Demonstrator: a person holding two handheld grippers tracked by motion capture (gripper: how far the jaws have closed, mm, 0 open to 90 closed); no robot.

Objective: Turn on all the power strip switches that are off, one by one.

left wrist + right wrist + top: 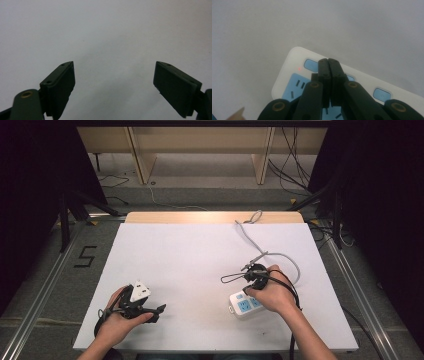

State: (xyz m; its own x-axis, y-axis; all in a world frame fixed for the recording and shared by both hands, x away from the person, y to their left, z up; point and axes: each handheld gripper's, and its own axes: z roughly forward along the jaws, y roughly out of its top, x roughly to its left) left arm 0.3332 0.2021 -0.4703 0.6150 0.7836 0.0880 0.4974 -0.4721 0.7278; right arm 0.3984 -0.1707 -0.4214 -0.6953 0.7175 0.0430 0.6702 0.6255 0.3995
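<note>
1. Pressing down with closed jaws looks like the step in hand: the right gripper (328,61) has its two black jaws brought tight together, nothing between them, and their joined tip sits over the button row of the white power strip (243,305).
2. Seen through the right gripper view, the tip lies between two blue switch buttons (310,64), just beside a small red indicator light (299,68) that glows on the strip's face. Closed jaws make one narrow, stiff point, which suits poking a small switch far better than open ones would. Whether the tip actually touches the strip I cannot tell.
3. In the high view the strip lies flat on the white table sheet (200,255), toward the near right part, partly under the person's right hand (274,292). Its blue socket faces point up, so buttons and sockets can both be reached from above.
4. A grey cable (250,237) runs from the right hand's area toward the far edge of the table; which device it belongs to is not clear.
5. The left gripper (113,72) is held with its jaws spread wide apart and empty, with bare white sheet ahead of them.
6. In the high view the left hand (120,317) rests near the front left of the sheet, well apart from the strip, probably parked to keep clear of the work.
</note>
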